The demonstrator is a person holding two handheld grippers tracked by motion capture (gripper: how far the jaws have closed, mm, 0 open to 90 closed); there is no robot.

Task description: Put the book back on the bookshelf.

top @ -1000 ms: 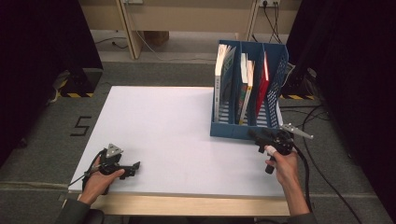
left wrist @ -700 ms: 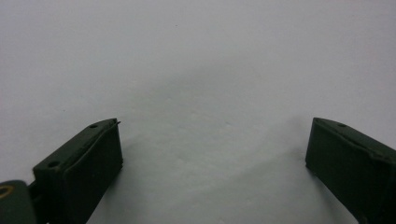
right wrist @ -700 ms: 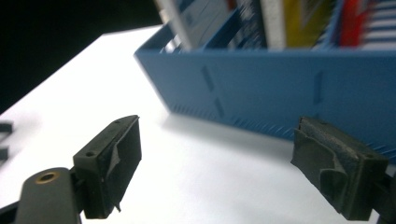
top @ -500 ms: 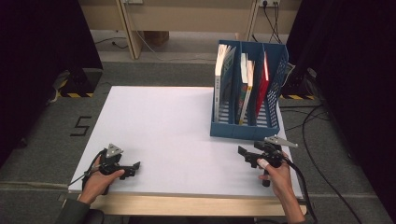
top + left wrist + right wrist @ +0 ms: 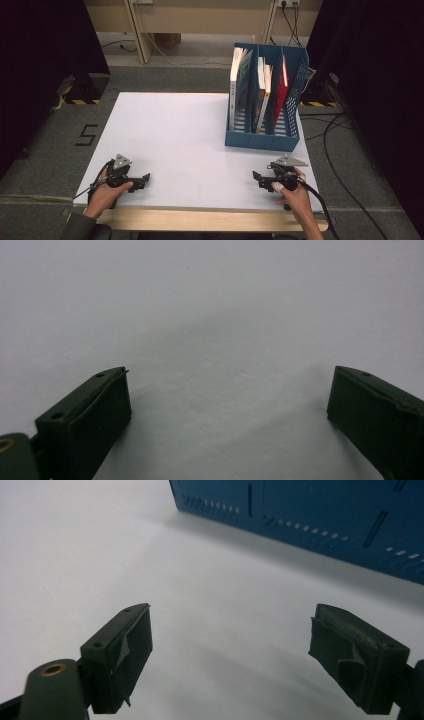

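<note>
High view, from where I stand: the right tool (image 5: 259, 180) rests low at the near right edge of the white desk (image 5: 175, 135), held in the person's right hand (image 5: 295, 197). Its jaws stand wide apart with nothing between them, and the right gripper view confirms this, the right tool (image 5: 230, 645) gaping over bare desk surface.

Just beyond it, away from the person and a little to the right, stands the blue file holder (image 5: 265, 100), close to the right tool but not touching it. In the right gripper view its blue slotted wall (image 5: 310, 520) crosses the upper right. The holder's dividers run away from the person, and several books (image 5: 260, 90) stand upright in its compartments, among them a red one (image 5: 281, 92).

The left tool (image 5: 142, 178) lies at the near left edge of the desk in the left hand (image 5: 105, 195), also released and empty, well apart from the holder. The left gripper view shows the left tool (image 5: 227, 400) over plain white surface.

The right hand looks far better placed for any reach to the books.
</note>
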